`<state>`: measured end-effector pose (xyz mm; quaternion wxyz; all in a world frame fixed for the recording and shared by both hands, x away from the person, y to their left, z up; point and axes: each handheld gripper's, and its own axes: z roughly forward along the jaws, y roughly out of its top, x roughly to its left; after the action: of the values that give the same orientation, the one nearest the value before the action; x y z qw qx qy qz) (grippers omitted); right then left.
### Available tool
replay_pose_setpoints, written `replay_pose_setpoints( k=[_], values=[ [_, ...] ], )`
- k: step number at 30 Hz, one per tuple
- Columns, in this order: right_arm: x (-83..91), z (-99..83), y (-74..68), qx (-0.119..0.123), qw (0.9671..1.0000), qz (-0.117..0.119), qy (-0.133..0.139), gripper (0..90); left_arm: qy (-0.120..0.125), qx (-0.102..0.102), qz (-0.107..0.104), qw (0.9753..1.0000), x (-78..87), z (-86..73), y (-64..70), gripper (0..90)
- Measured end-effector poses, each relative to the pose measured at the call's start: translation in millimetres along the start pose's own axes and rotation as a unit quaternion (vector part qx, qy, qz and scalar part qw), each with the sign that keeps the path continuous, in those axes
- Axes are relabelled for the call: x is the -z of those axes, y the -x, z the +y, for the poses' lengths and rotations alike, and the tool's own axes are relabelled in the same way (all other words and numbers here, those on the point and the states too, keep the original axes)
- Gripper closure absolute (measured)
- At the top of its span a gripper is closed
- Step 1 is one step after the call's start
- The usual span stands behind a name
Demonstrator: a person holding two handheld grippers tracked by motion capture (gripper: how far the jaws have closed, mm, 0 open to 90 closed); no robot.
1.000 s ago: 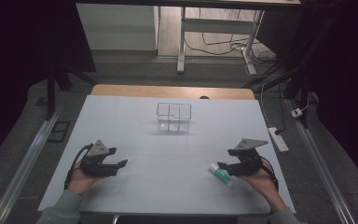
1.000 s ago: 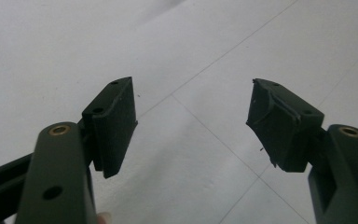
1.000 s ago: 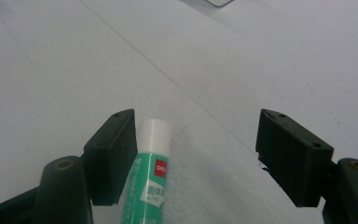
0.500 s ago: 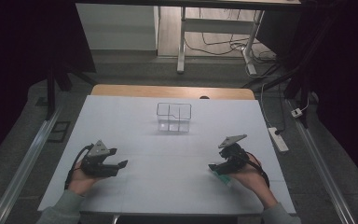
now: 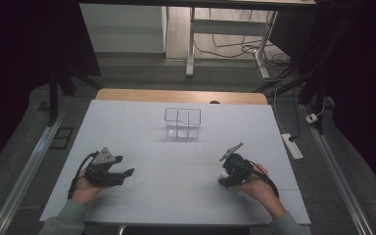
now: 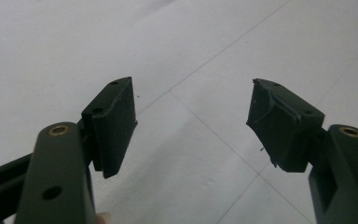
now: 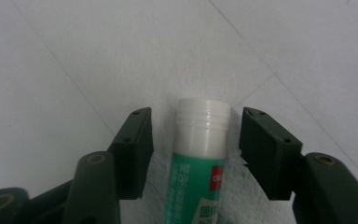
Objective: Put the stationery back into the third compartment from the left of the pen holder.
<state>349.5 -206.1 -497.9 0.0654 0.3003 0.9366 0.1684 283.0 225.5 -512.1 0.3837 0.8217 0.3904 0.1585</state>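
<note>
The glue stick (image 7: pixel 200 158) lies on the table (image 5: pixel 142 122), nearer the person than the clear divided box (image 5: pixel 182 122), between the right gripper's (image 7: pixel 196 140) released jaws, untouched. The left gripper (image 6: pixel 193 121), well left of the box, gapes empty.

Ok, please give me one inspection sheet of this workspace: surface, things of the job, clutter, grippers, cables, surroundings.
Surface: white table, thin seam lines, bare wooden strip at the far edge.
Job's things: glue stick, white cap, green label, lying flat between the right gripper's jaws; clear divided box at table centre, looks empty.
Clutter: nothing seen.
Grippers: left gripper open, nothing between its jaws; right gripper open, small gaps on both sides of the stick.
Cables: a black cable loops from each gripper; loose wires on the floor.
Surroundings: power strip on the floor, desk legs behind, dark room.
</note>
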Motion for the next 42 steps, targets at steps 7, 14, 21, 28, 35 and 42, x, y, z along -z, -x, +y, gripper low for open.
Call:
replay_pose_setpoints(
  k=[7,14,21,28,35,42],
  values=[
    [0.3,1.6,-4.3,0.003,0.9999,-0.013,-0.009,61.9,0.0,0.0,0.001,1.0,-0.1,-0.4,-0.1,31.7],
    [2.4,0.9,-2.9,0.0,1.0,-0.004,-0.003,64.1,0.001,0.001,0.002,1.0,0.2,-0.7,-0.8,31.7],
    [23.7,0.7,0.0,-0.004,0.9986,-0.005,0.052,64.2,0.001,0.003,0.005,1.0,0.3,-1.3,-1.9,31.7],
    [41.9,-1.5,4.6,-0.013,0.9929,-0.006,0.118,64.2,0.001,0.005,0.005,1.0,0.3,-1.8,-3.1,31.7],
    [49.1,-3.7,7.6,-0.021,0.9879,-0.009,0.153,64.2,0.002,0.007,0.005,1.0,0.6,-2.1,-3.7,31.7],
    [55.0,-4.8,9.8,-0.025,0.9818,-0.011,0.188,64.1,0.003,0.008,0.005,1.0,0.6,-2.1,-3.5,31.7]
  ],
)
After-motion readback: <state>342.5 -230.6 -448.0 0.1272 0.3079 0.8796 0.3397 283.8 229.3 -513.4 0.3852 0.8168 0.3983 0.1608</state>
